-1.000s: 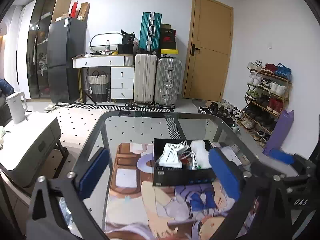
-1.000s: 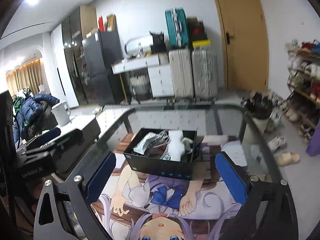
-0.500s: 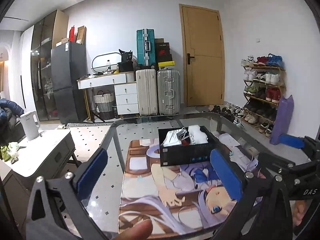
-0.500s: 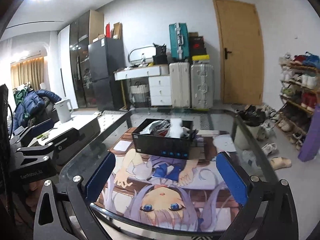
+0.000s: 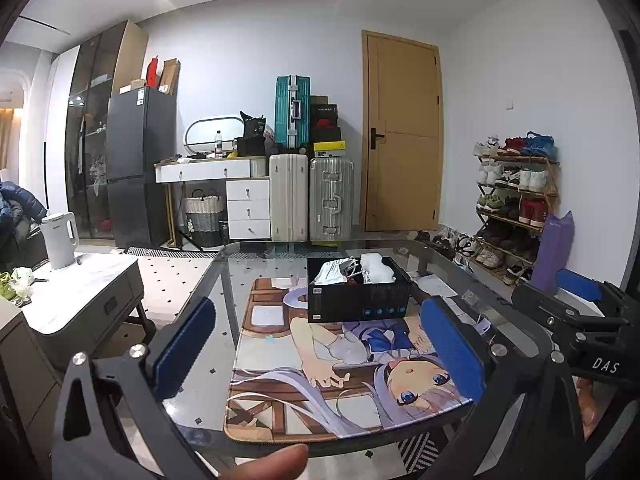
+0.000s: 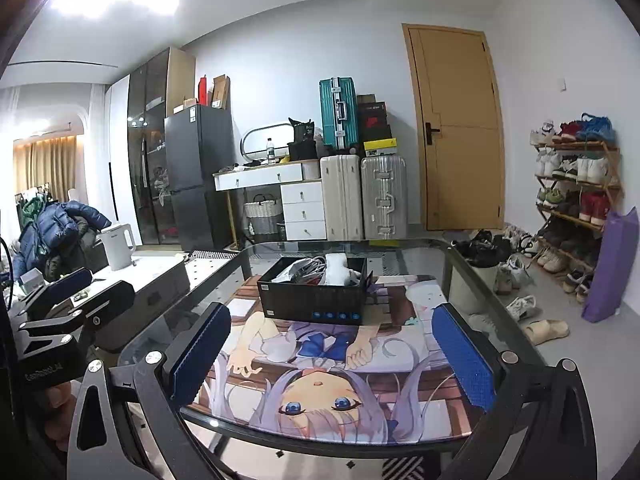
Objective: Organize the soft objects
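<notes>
While tongs (image 6: pixel 324 356) gape, box (image 6: pixel 316 300) mid-mat, off edges

A dark-framed table (image 5: pixel 236 280) with a clear glass top carries a large printed anime-girl mat (image 5: pixel 344 364) covering much of the glass. A black rectangular cardboard box (image 5: pixel 358 304) filled with white soft items sits on the mat's far end, away from the near table edge.

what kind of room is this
Most likely a lived-in home entryway or living area: a shoe rack packed with sneakers beside the door, stacked suitcases, and a fridge.
</notes>
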{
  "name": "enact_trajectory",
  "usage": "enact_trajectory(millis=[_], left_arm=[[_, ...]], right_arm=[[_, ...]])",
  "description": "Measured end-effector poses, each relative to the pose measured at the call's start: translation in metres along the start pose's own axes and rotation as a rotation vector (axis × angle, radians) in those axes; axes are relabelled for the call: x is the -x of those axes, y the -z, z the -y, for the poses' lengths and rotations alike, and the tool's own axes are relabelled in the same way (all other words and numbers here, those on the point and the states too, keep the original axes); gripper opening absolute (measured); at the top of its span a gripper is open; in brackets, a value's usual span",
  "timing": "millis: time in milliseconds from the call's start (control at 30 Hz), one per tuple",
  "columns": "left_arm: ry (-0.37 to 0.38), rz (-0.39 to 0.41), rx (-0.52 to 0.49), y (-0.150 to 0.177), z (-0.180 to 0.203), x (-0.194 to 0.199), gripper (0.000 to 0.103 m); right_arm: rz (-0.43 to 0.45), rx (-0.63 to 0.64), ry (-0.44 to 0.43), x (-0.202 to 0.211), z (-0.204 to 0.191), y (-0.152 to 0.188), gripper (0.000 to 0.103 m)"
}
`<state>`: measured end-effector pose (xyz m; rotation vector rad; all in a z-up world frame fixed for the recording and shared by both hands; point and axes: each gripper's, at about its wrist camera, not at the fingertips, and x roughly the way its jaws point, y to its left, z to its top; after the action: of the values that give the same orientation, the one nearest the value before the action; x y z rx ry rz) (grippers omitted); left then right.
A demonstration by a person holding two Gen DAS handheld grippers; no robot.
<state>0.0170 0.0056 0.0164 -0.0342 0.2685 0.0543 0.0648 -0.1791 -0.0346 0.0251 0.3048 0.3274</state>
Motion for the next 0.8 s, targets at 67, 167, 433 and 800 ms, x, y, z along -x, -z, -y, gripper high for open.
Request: enact_trajectory(millis=[67, 167, 433, 800], left_arm=[[0.005, 0.003, -0.004, 0.0007, 0.0012, 0.0021, 0.103], [0.014, 0.001, -0.008, 0.0010, 0.0017, 0.0037, 0.103], [0.010, -0.024, -0.014, 0.0023, 0.0026, -0.0010, 0.103], [0.024, -0.050, -0.024, 0.0041, 0.0023, -0.0053, 0.103]], right_arm=[[-0.002, 0.002, -0.005, 0.0020, -0.0010, 0.0024, 0.102], [-0.002, 0.008, -0.002, 0.0004, -0.0022, 0.0027, 0.102], [-0.017, 0.006, -0.006, -0.0028, -0.0010, 0.0032, 0.102], [-0.018, -0.010, -0.020, -0.0045, 0.0010, 0.0053, 0.102]])
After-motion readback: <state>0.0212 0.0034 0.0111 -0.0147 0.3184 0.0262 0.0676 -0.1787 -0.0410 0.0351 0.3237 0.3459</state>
